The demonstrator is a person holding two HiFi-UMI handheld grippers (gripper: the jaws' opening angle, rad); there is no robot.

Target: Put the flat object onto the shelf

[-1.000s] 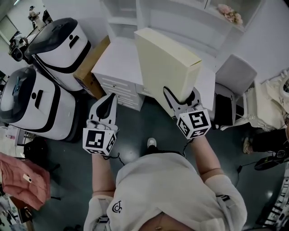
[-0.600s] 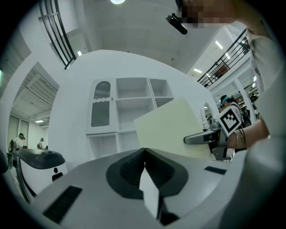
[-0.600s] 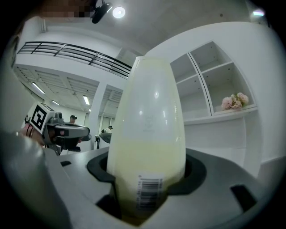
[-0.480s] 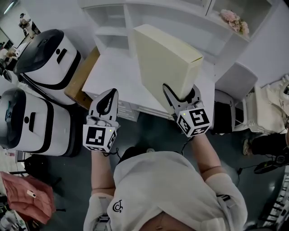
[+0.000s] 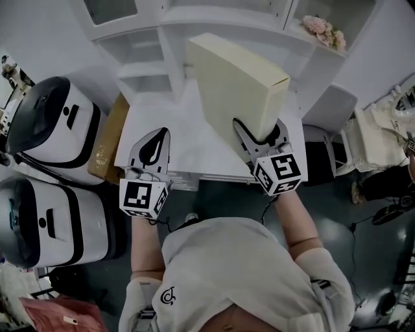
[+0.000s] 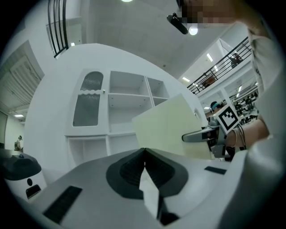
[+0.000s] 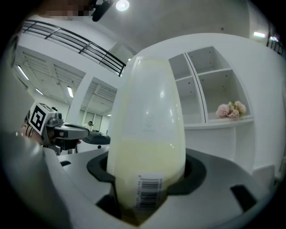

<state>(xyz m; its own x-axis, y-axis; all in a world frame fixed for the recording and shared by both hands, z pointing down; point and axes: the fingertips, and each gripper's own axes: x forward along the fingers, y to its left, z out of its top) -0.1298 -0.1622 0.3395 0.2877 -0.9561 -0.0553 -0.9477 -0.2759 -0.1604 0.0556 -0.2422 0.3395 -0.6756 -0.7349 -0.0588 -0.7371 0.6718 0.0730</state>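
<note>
Head view: your right gripper point(image 5: 259, 134) is clamped on the one flat box point(image 5: 233, 84) at its near edge, above the white desk point(image 5: 194, 146); left gripper view: your left gripper point(image 6: 144, 156) has its jaws together, empty; right gripper view: open shelf point(image 7: 210, 85) compartments right of the box, one flower bunch point(image 7: 230, 109).

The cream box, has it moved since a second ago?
Yes. The cream box, clamped in the right gripper, has gone forward toward the white shelf unit: the gripper, earlier at the front edge of the desk, is now over it.
</note>
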